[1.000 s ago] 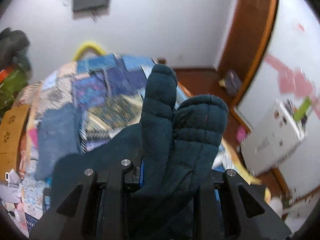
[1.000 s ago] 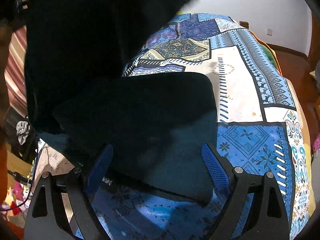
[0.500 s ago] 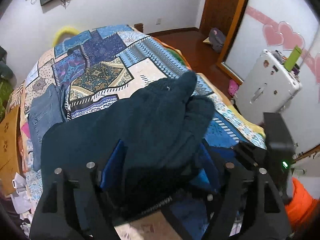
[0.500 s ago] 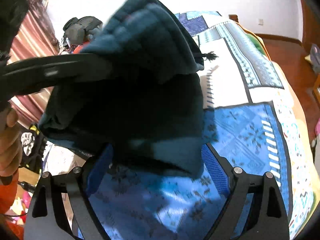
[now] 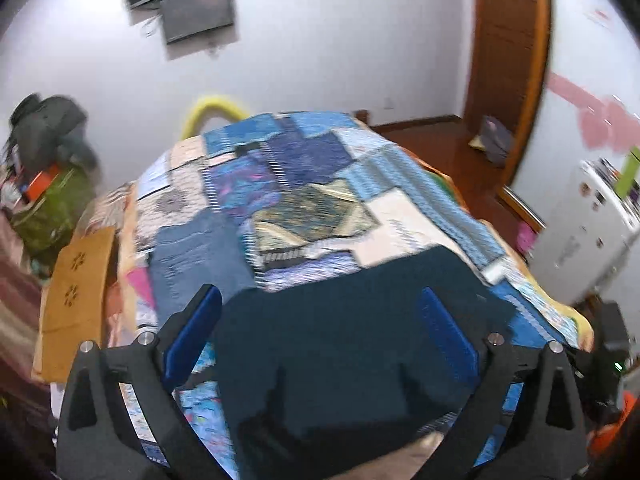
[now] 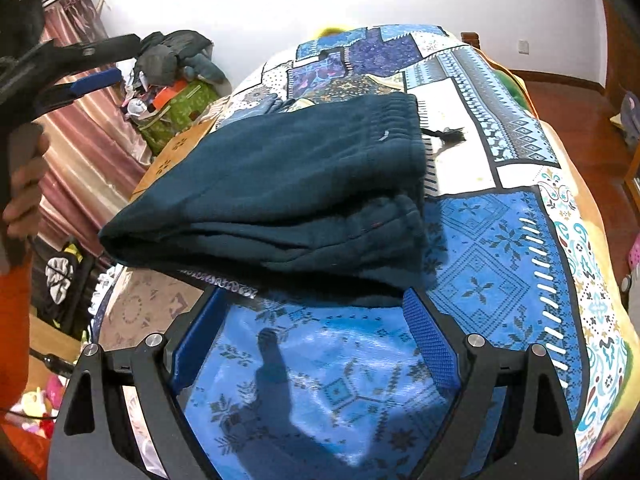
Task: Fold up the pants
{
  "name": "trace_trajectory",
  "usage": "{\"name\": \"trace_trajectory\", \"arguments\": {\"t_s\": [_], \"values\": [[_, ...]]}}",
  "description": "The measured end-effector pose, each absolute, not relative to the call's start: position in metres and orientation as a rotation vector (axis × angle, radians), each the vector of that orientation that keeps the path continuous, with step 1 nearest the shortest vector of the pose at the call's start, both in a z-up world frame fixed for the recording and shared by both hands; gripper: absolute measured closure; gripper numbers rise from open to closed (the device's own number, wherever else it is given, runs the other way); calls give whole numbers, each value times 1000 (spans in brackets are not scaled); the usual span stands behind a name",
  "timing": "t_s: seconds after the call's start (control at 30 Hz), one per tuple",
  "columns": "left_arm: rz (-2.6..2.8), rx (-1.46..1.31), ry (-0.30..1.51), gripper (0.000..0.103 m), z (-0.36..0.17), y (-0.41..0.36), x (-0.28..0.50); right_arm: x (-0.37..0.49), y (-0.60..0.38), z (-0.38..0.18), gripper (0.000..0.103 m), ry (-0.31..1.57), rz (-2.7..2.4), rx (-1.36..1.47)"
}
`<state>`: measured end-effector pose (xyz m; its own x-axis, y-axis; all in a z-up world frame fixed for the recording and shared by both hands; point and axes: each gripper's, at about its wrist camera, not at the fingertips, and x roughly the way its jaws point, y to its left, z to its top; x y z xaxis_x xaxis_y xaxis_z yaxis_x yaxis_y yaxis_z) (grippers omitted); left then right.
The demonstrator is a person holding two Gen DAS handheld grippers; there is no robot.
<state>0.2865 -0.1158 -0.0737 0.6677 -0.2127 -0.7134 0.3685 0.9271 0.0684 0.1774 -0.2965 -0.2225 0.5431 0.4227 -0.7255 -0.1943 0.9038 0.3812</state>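
The dark teal pants (image 6: pixel 280 184) lie folded in a thick stack on the patchwork bedspread (image 6: pixel 500 240), with the waistband to the right and the drawstring (image 6: pixel 448 134) trailing off it. My right gripper (image 6: pixel 312 300) is open just short of the stack's near edge and touches nothing. My left gripper (image 5: pixel 318 300) hovers over the pants (image 5: pixel 352 340), its jaws opening wide and the blue pads (image 5: pixel 192 332) clear of the cloth. The right wrist view shows it too, as the left gripper (image 6: pixel 116 62) held in a hand at the upper left.
Blue jeans (image 5: pixel 192 256) lie on the bed's left side. A cardboard box (image 5: pixel 76 276) and a heap of bags and clothes (image 5: pixel 52 200) stand left of the bed. A white suitcase (image 5: pixel 584 232) and a wooden door (image 5: pixel 508 60) are to the right.
My left gripper let go of the bunched pants, opened wide and pulled back from them. The pants dropped into a flat folded stack. My right gripper stayed open in place.
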Motion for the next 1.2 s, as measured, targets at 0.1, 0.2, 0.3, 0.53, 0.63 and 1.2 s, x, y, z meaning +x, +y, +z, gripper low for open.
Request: {"name": "trace_trajectory", "arguments": {"t_s": [0.1, 0.2, 0.3, 0.53, 0.63, 1.2], "values": [[-231, 235, 773, 0, -83, -92, 317, 180, -291, -225, 15, 937, 379, 269], [-171, 232, 826, 0, -102, -72, 348, 185, -286, -230, 15, 955, 379, 267], [-139, 198, 914, 0, -128, -57, 382, 189, -282, -234, 15, 972, 374, 263], [-91, 237, 1094, 0, -199, -48, 444, 192, -277, -236, 15, 987, 356, 247], [-73, 292, 1174, 0, -231, -48, 452, 194, -276, -235, 15, 993, 350, 248], [-92, 265, 1173, 0, -242, 9, 321, 175, -277, -215, 15, 939, 329, 245]]}}
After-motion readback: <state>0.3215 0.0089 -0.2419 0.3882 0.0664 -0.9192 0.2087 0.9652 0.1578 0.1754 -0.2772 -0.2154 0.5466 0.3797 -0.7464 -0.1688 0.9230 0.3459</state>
